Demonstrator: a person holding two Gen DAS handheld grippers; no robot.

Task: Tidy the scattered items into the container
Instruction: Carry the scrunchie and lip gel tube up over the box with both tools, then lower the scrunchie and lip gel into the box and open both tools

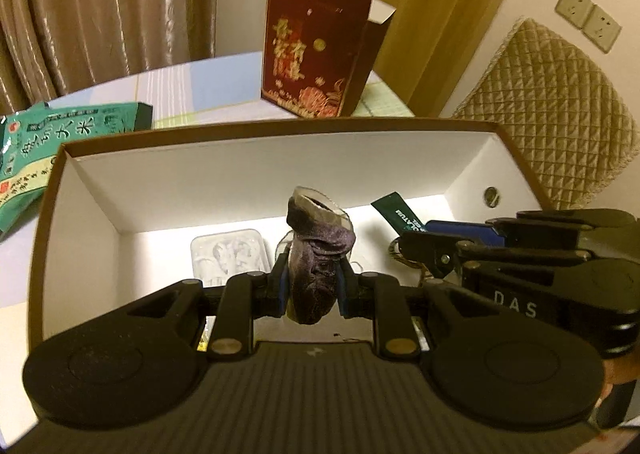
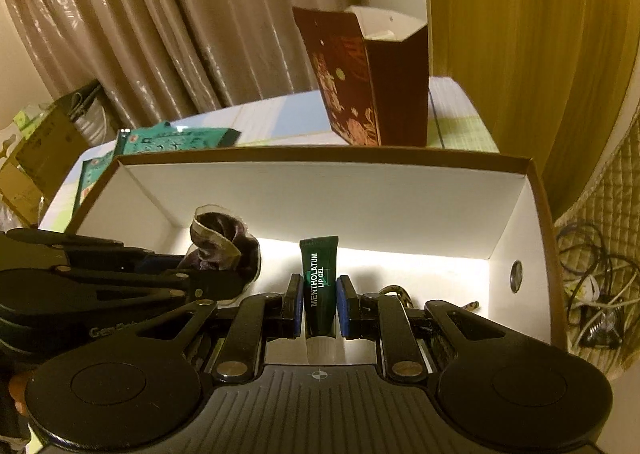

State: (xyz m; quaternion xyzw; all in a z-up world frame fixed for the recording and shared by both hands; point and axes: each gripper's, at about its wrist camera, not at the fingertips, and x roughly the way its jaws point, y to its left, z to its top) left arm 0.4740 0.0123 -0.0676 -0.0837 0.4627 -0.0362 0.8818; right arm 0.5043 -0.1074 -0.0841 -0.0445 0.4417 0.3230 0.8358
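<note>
Nearest our left-wrist lens, the left claw (image 1: 311, 288) pinches a dark purple sock (image 1: 316, 254) between its blue pads, the sock's open cuff standing up at centre frame. Nearest our right-wrist lens, the right claw (image 2: 319, 304) pinches a green lip-gel tube (image 2: 319, 282), cap toward us, label upright.

Both claws hang over the open box (image 1: 260, 173), whose white inside fills the middle of each view. On its floor, left of the sock, we see a clear plastic tray (image 1: 229, 254); at lower right of the tube, a patterned ring-like thing (image 2: 398, 292) that we cannot identify.

Beyond the box, on the table (image 1: 180, 81), a dark red bag (image 1: 316, 49) stands at upper centre and a green packet (image 1: 60, 141) lies at left. A quilted chair back (image 1: 560, 109) sits at right, curtains (image 1: 100, 5) at upper left.
</note>
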